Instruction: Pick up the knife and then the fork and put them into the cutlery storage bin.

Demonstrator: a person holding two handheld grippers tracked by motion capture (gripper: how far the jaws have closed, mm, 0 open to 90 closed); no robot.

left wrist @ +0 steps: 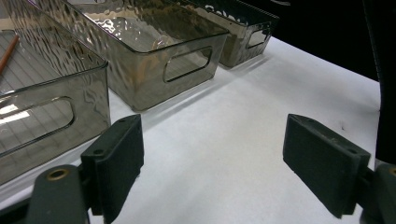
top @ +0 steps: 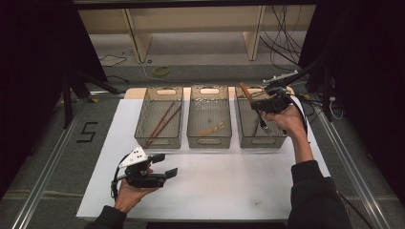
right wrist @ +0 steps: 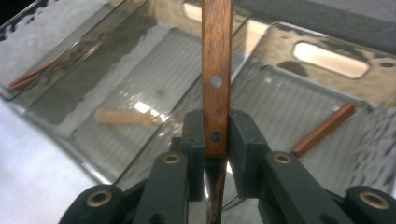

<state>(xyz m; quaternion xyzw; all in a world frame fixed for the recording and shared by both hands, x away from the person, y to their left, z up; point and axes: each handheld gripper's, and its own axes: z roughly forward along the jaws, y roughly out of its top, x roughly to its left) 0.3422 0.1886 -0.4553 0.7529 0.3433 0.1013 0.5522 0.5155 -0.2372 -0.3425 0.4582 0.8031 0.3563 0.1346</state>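
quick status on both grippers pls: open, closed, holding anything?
Left gripper: open, empty, over the white mat.
Right gripper: shut on a wooden-handled utensil, above the right bin.

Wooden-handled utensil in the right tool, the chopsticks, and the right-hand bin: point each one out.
wooden-handled utensil (right wrist: 216,79): right gripper view, on the handle above the pads.
chopsticks (top: 162,121): high view, mid-length of the pair in the left bin.
right-hand bin (top: 260,142): high view, on its near wall.

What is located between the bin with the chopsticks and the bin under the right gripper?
In the high view, a third clear bin stands between them, with a small light utensil inside.
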